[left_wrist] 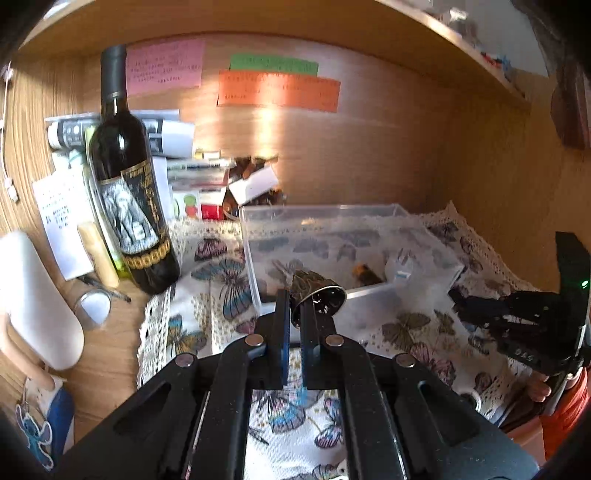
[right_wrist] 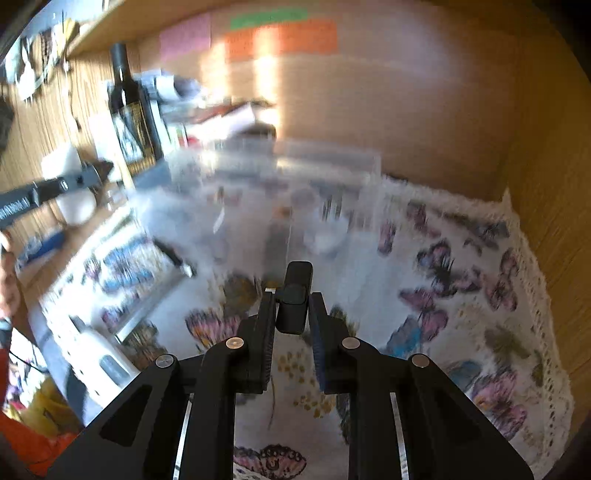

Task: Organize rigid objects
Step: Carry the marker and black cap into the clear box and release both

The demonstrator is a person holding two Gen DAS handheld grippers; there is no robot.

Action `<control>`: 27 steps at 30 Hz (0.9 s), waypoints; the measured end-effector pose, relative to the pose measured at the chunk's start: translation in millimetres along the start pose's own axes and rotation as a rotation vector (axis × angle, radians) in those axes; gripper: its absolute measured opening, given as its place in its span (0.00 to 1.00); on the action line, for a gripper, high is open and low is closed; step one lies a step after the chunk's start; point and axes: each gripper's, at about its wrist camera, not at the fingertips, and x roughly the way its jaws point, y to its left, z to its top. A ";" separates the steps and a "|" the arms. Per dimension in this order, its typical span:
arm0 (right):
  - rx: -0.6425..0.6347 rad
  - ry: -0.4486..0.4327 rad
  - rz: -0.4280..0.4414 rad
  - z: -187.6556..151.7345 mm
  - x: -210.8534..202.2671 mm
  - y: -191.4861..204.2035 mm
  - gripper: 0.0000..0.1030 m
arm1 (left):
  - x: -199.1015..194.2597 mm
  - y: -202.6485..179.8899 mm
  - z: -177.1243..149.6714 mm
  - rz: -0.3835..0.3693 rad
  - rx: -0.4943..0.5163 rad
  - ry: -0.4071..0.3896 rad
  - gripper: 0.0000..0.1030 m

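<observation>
Left wrist view: the left gripper (left_wrist: 293, 310) clenches a small dark metal bell (left_wrist: 318, 295) at the near rim of the clear plastic box (left_wrist: 258, 258) already holding two items, while at 3 o'clock the right gripper (right_wrist: 291, 306) grasps a small black rectangular device (right_wrist: 294, 301), both unplaced.

The worktop (left_wrist: 107, 343) is light brown wood. A white cloth (left_wrist: 207, 280) with colourful butterflies and a lace edge lies on it. Behind it stands a wooden back wall (left_wrist: 369, 155) with a pink note (left_wrist: 164, 66), a green note (left_wrist: 273, 64) and an orange note (left_wrist: 279, 90) stuck on. A wooden shelf (left_wrist: 258, 18) runs across the top. Warm sunlight makes bright patches on the wall. A wooden side wall (right_wrist: 546, 147) closes the right end.
</observation>
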 end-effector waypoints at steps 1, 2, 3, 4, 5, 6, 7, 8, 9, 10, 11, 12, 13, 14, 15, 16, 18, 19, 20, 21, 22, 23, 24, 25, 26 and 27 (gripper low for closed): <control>0.000 -0.026 -0.002 6.8 -5.6 -0.1 0.16 | -0.4 0.2 2.7 0.001 -0.001 -0.008 0.03; 0.001 -0.042 -0.004 10.0 -9.1 -0.5 0.16 | -0.4 1.0 6.4 0.002 -0.001 -0.017 0.03; 0.001 -0.060 -0.006 15.9 -12.7 -0.5 0.16 | -0.2 1.6 9.7 0.001 -0.004 -0.025 0.03; -0.001 -0.081 -0.008 21.9 -16.7 -0.1 0.16 | 0.0 2.0 12.8 -0.001 -0.007 -0.031 0.03; -0.005 -0.101 -0.015 28.3 -19.8 0.5 0.16 | 0.3 2.6 15.1 -0.003 -0.009 -0.036 0.03; -0.008 -0.119 -0.019 35.0 -21.7 0.6 0.16 | 0.5 3.2 18.2 -0.004 -0.012 -0.042 0.03; -0.008 -0.136 -0.017 41.1 -22.6 0.3 0.16 | 1.3 3.5 20.8 -0.005 -0.014 -0.046 0.03; -0.007 -0.146 -0.017 45.9 -23.1 0.0 0.16 | 2.9 3.9 24.4 -0.006 -0.016 -0.050 0.03; -0.004 -0.163 -0.017 52.8 -23.2 0.0 0.16 | 4.3 3.7 26.8 -0.006 -0.017 -0.051 0.03; -0.005 -0.171 -0.016 55.9 -22.5 -0.4 0.16 | 6.2 3.3 29.1 -0.005 -0.016 -0.053 0.03; -0.005 -0.180 -0.020 61.1 -21.0 0.0 0.16 | 9.4 2.6 31.9 -0.003 -0.014 -0.053 0.03; -0.006 -0.184 -0.021 63.1 -20.7 0.0 0.16 | 12.2 1.6 33.5 -0.005 -0.012 -0.050 0.03; -0.008 -0.186 -0.017 67.2 -17.2 0.7 0.16 | 15.8 1.3 35.2 -0.010 -0.010 -0.045 0.03; -0.010 -0.185 -0.015 70.3 -13.3 2.0 0.16 | 21.2 0.5 37.2 -0.023 -0.009 -0.034 0.03; -0.012 -0.183 -0.014 72.9 -9.8 2.7 0.16 | 25.9 -0.2 38.0 -0.030 -0.012 -0.026 0.03; -0.012 -0.177 -0.012 75.2 -5.3 3.0 0.16 | 32.8 -1.8 38.9 -0.035 -0.011 -0.012 0.03; -0.011 -0.157 0.002 77.8 5.6 4.3 0.16 | 43.7 -5.0 39.8 -0.034 -0.005 0.007 0.03; -0.011 -0.147 0.001 78.2 9.7 4.5 0.16 | 51.0 -6.7 39.8 -0.037 -0.002 0.022 0.03; -0.012 -0.136 0.003 78.7 14.9 5.2 0.16 | 57.6 -8.5 39.7 -0.040 -0.001 0.036 0.03; -0.012 -0.123 0.005 78.6 20.7 5.6 0.16 | 63.1 -9.6 39.1 -0.041 0.000 0.048 0.03; -0.010 -0.107 0.005 78.1 28.3 5.7 0.16 | 68.3 -10.5 38.4 -0.041 0.000 0.058 0.03; -0.008 -0.099 0.005 77.7 31.9 5.7 0.16 | 74.9 -11.4 37.4 -0.041 0.002 0.073 0.03; -0.004 -0.087 0.006 77.2 36.8 5.2 0.16 | 78.9 -12.0 36.5 -0.040 0.001 0.082 0.03; 0.000 -0.070 0.009 76.1 43.6 4.1 0.16 | 85.5 -12.1 34.9 -0.043 0.001 0.100 0.03; 0.003 -0.061 0.011 75.6 47.0 3.7 0.16 | 90.1 -12.1 33.3 -0.045 0.000 0.113 0.03; 0.006 -0.045 0.015 74.4 52.6 2.9 0.16 | 93.7 -11.8 31.9 -0.047 0.000 0.124 0.03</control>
